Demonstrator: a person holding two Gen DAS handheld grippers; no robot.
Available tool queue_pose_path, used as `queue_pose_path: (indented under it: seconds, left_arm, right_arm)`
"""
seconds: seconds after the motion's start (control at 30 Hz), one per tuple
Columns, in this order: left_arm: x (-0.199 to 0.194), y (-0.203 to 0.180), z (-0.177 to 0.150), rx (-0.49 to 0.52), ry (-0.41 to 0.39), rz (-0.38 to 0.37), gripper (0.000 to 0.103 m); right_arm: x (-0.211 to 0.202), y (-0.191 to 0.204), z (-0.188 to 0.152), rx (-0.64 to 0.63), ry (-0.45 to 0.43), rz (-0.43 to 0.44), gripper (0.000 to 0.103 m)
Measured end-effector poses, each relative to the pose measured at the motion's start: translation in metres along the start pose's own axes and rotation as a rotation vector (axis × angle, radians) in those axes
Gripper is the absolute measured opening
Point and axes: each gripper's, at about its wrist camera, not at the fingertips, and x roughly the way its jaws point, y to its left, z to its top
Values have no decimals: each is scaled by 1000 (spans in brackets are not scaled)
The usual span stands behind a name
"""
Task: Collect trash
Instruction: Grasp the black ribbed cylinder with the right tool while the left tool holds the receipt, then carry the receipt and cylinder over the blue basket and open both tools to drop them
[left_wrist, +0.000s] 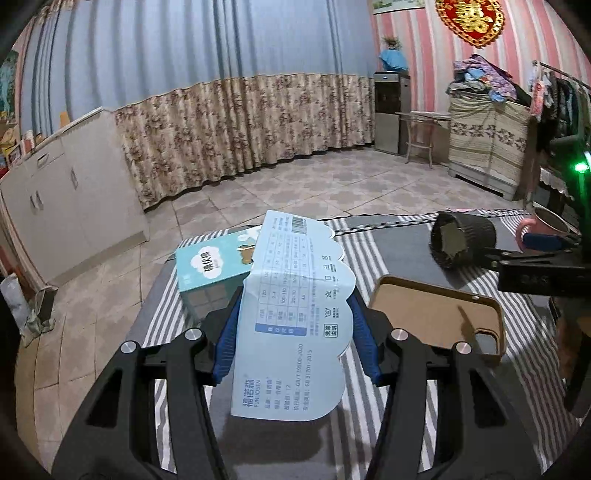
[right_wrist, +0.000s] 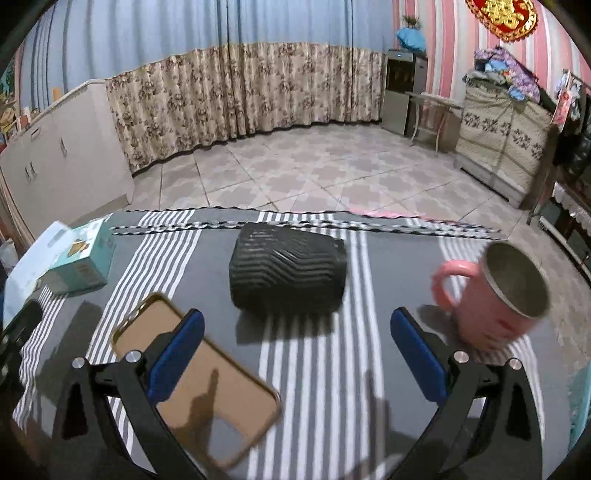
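Note:
My left gripper (left_wrist: 295, 332) is shut on a pale blue printed cardboard tag (left_wrist: 295, 314) with a scalloped edge, held above the striped tablecloth. A black ribbed cup sleeve (right_wrist: 288, 277) lies on its side in the middle of the table, ahead of my right gripper (right_wrist: 295, 354), which is open and empty. In the left wrist view the sleeve (left_wrist: 461, 236) is at the far right, with the right gripper's blue fingertip (left_wrist: 543, 242) beside it.
A tan phone case (right_wrist: 199, 380) lies under my right gripper's left finger; it also shows in the left wrist view (left_wrist: 439, 314). A teal box (left_wrist: 210, 273) sits at the table's left. A pink mug (right_wrist: 498, 295) stands at right. The tablecloth (right_wrist: 314, 369) edge is beyond the sleeve.

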Motion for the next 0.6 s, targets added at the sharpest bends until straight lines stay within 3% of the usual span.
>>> queue_pose_path:
  seconds: [0.27, 0.3, 0.33, 0.37, 0.6]
  left_arm:
    - [1, 1, -4, 1, -2, 24, 53]
    - [1, 0, -5, 1, -1, 22, 53]
    - [1, 0, -6, 4, -1, 23, 53]
    - [2, -1, -6, 5, 0, 26, 53]
    - [7, 3, -7, -26, 15, 4, 53]
  right_arm:
    - [33, 8, 18, -29, 19, -33, 97]
    - [36, 7, 19, -28, 22, -19, 90]
    - [37, 7, 20, -29, 26, 0, 75]
    - [38, 7, 20, -32, 34, 9, 72]
    - [5, -5, 10, -19, -18, 51, 72]
